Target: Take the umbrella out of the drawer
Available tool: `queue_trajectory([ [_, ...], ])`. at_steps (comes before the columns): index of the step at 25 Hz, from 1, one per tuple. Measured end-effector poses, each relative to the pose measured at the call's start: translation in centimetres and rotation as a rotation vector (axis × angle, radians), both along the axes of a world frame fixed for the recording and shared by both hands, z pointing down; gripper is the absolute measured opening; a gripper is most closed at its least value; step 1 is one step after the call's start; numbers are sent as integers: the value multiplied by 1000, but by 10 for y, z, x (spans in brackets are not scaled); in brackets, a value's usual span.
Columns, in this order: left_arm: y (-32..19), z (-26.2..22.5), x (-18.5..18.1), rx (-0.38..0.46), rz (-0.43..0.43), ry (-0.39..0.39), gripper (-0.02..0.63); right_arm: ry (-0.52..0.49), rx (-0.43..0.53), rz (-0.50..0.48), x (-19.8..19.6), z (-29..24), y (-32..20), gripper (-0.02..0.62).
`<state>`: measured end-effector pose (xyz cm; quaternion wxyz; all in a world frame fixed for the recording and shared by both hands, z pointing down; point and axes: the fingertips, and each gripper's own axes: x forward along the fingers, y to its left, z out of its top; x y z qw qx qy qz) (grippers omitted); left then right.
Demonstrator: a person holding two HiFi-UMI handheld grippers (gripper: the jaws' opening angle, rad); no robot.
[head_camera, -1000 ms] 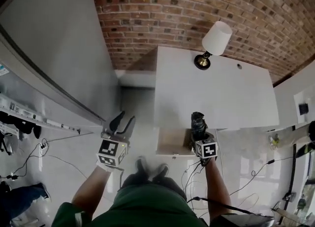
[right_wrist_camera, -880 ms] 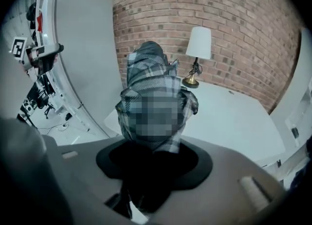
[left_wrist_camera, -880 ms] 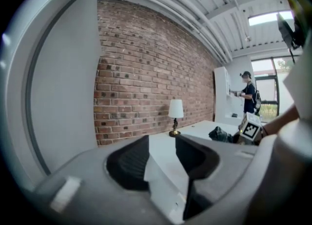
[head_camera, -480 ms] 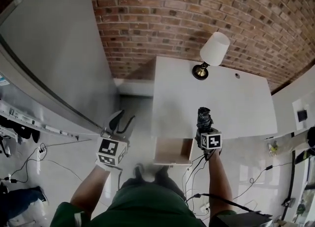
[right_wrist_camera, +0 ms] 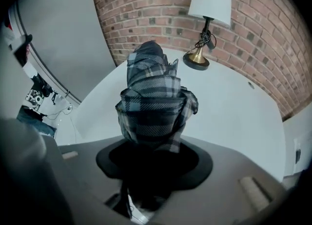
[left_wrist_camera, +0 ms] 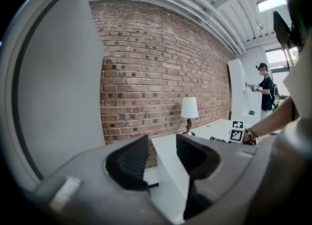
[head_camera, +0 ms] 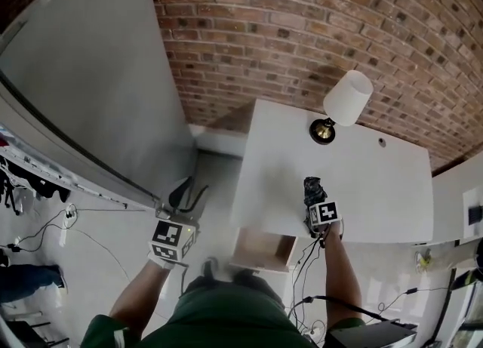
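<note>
— Between the jaws of the right gripper point(right_wrist_camera: 153, 158) the umbrella point(right_wrist_camera: 155, 97) is clamped, folded, with its plaid cloth bunched above the pads. It is held over the table point(head_camera: 377, 188), clear of the drawer point(head_camera: 260, 250).
— So the lift-out is judged done?
— Nearly done, it is judged. The drawer is seen open, behind and below that gripper, and nothing is made out inside it. Only a set-down is thought to be left.
— What is called for next?
— A lowering onto the bare top straight beneath the gripper, with the grip held until the umbrella is borne by the surface. Only then are the jaws to be parted.
— And the left gripper point(left_wrist_camera: 163, 153)?
— Its jaws are spread and nothing is held between them. It is seen well off to the left of the right gripper, beside the panel point(head_camera: 98, 75).
— Is room left for the move?
— Plenty. Bare top is seen ahead of the right gripper and to either side of it. The lamp point(head_camera: 343, 105) is placed ahead and slightly right, well apart. The table's front edge is found close behind, so an umbrella set too far back could be lost over it.
</note>
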<state>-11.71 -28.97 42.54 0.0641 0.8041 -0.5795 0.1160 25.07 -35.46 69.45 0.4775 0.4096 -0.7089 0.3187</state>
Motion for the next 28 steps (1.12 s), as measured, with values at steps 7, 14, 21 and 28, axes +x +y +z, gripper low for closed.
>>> queue_trajectory([
  [7,-6,9,-7,-26,-61,-10,176,-10,-55,-4,-7,29,-23,196],
  [14,-20,13,0,-30,-34,-1,176,-47,4,51,-6,25,-23,239],
  [21,-33,2,19,4,39,11,176,-114,252,127,3,-60,-43,238],
  [28,-42,-38,20,89,85,4,176,-277,699,144,-9,-220,-44,235],
])
